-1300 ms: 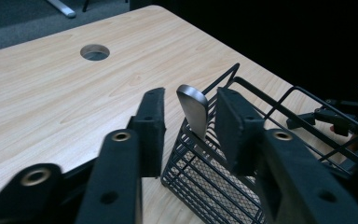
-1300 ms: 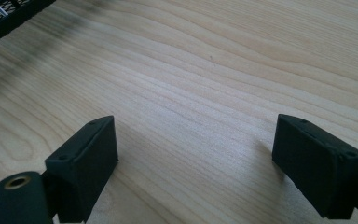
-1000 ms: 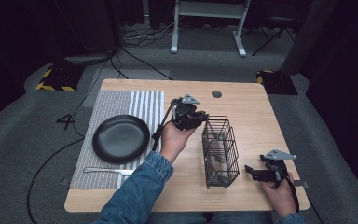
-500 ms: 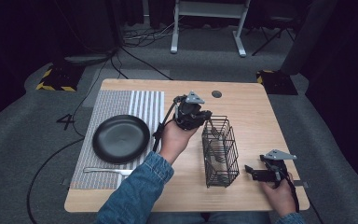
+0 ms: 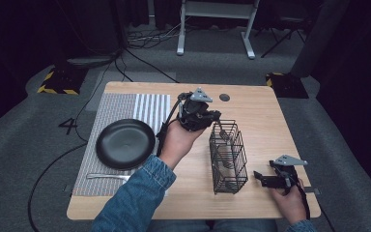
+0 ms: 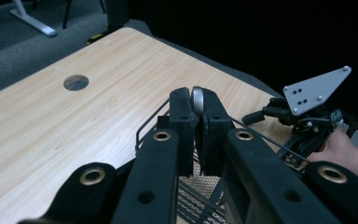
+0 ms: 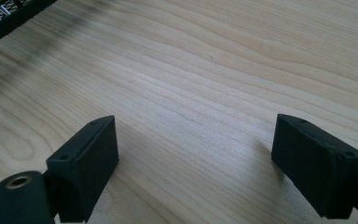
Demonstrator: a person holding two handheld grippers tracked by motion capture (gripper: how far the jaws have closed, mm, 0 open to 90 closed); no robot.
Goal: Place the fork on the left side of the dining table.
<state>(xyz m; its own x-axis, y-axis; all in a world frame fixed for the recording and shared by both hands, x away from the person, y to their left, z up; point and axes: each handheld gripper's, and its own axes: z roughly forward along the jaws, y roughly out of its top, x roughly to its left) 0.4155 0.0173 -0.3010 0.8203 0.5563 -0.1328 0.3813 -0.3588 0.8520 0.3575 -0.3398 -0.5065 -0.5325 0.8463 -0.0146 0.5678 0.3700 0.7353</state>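
Observation:
My left gripper [image 5: 215, 117] hovers over the far end of a black wire basket [image 5: 228, 157] that stands on the table's middle right. Its jaws are shut on the rounded silver end of a metal utensil [image 6: 197, 96], whose lower part reaches down into the basket [image 6: 193, 186]. More silver cutlery [image 5: 226, 162] lies inside the basket. My right gripper [image 5: 258, 176] rests low at the front right, beside the basket, jaws wide open [image 7: 196, 154] over bare wood with nothing between them.
A black plate [image 5: 125, 143] sits on a striped placemat [image 5: 140, 107] at the left, with a silver utensil [image 5: 107, 177] in front of it. A round cable hole [image 5: 224, 97] marks the table's far side. The other hand's gripper [image 6: 307, 107] shows beyond the basket.
The left gripper has edged slightly toward the far side above the basket, still shut on the utensil. The right gripper has stayed in place.

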